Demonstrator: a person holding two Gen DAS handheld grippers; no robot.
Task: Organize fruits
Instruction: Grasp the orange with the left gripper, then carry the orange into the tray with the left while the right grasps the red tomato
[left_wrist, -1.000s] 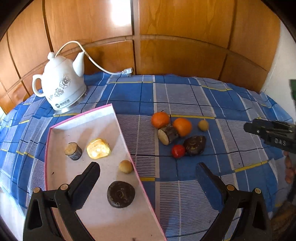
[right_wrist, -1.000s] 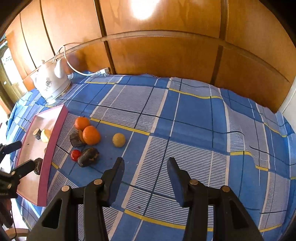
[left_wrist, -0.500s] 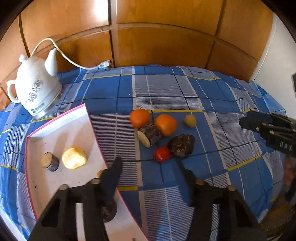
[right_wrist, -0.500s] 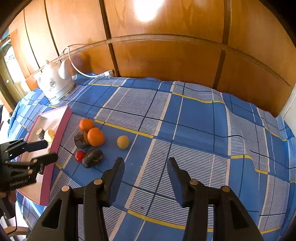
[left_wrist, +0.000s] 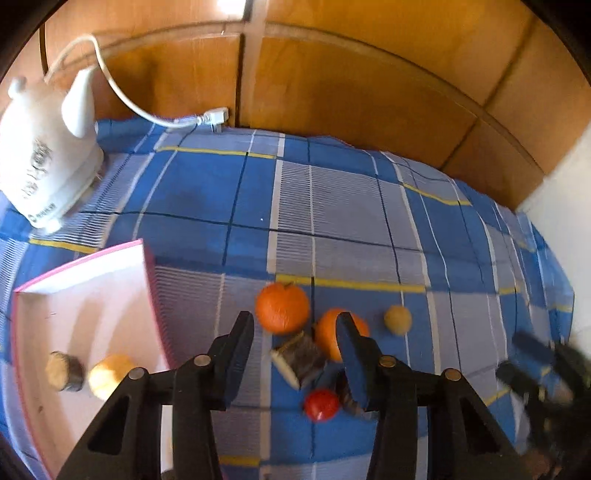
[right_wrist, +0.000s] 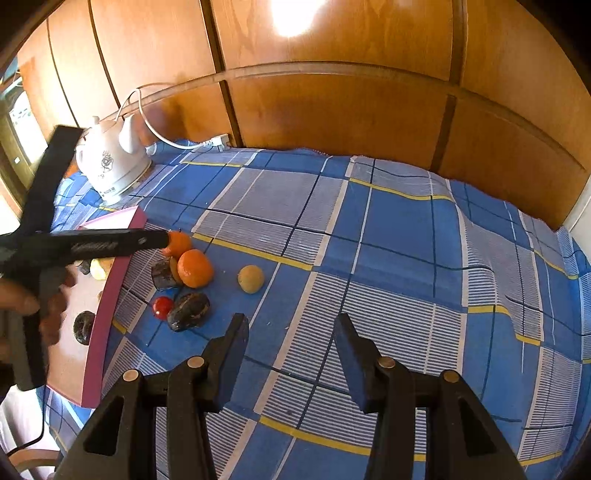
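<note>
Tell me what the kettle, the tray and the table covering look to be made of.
Kettle: probably glazed ceramic, being glossy white with a printed floral motif; coated plastic can't be excluded. Tray: matte pale inside with a thin pink rim, suggesting cardboard or plastic; unclear which. Table covering: woven fabric, since the blue plaid wrinkles and drapes.

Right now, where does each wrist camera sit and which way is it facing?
Left wrist: rides the left gripper, open, looking down over the fruit cluster by the pink tray; own fingers show, right gripper blurred at the right edge.
Right wrist: rides the right gripper, open, above bare tablecloth, facing the wood wall; own fingers, left gripper and hand show at left.
Shared: kettle, tray, oranges, red fruit.
</note>
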